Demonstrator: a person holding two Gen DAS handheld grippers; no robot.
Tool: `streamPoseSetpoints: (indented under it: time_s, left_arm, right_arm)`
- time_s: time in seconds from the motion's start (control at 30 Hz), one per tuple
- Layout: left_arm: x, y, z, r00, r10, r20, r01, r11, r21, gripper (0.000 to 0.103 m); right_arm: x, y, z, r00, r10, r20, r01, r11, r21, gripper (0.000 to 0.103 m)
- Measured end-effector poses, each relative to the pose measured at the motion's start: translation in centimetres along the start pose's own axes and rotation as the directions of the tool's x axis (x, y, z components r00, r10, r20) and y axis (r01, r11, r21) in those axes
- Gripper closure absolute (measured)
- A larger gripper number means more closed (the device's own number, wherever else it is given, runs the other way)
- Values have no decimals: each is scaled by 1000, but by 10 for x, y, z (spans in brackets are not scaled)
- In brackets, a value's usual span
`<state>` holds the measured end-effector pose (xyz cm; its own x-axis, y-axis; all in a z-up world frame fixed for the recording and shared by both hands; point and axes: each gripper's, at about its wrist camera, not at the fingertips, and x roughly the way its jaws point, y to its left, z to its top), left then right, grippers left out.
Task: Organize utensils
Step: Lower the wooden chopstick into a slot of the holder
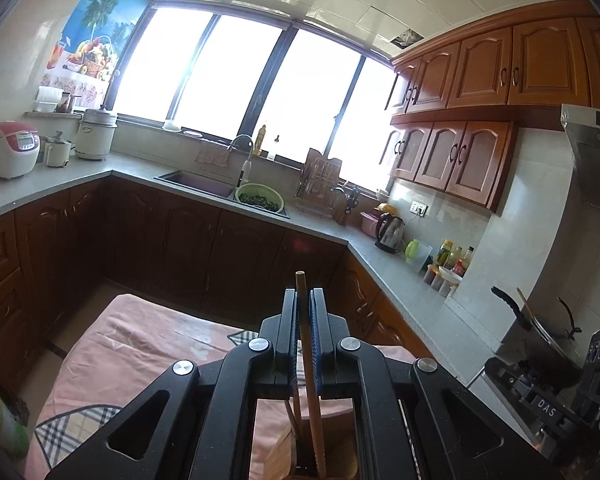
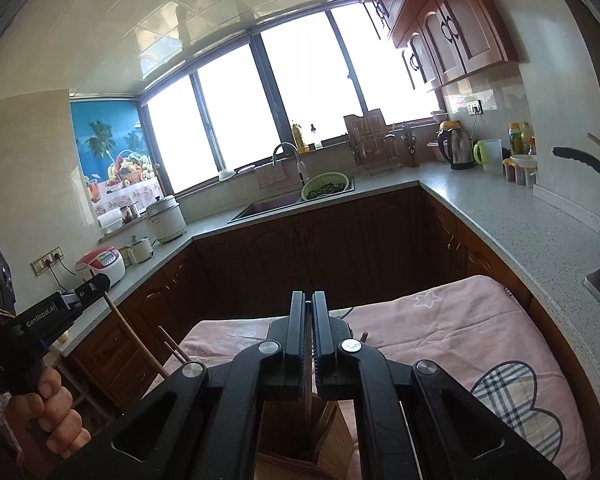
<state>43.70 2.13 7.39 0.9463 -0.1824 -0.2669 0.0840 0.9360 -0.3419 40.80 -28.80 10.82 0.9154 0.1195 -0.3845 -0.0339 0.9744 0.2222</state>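
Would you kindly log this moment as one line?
left claw: shut on chopstick | right claw: shut on thin utensil | both above holder

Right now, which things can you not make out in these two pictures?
- Wooden holder, left wrist view: the gripper frame hides its contents and base.
- Thin utensil clamped in the right gripper, right wrist view: its lower end is hidden, so its type is unclear.
- Outside the window: overexposed.
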Motion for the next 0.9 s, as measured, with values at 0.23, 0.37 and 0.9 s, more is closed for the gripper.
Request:
streamPoseSetpoints:
  time_s: [0.23,0.37,0.9]
  left_arm:
    - [2,-1,-15,1000,7,16,-7,1000,5,99]
    - [7,6,-21,1000,6,5,-6,1000,-10,100]
    - [45,11,-49,988,7,-157,-4,1000,21,99]
  right_arm:
    - [10,-3,-13,999,0,-33,0,1000,13,100]
    - [10,-3,-14,999,1,-34,0,1000,14,100]
    - [24,-2,-27,998,-18,-59,18,1000,-1,100]
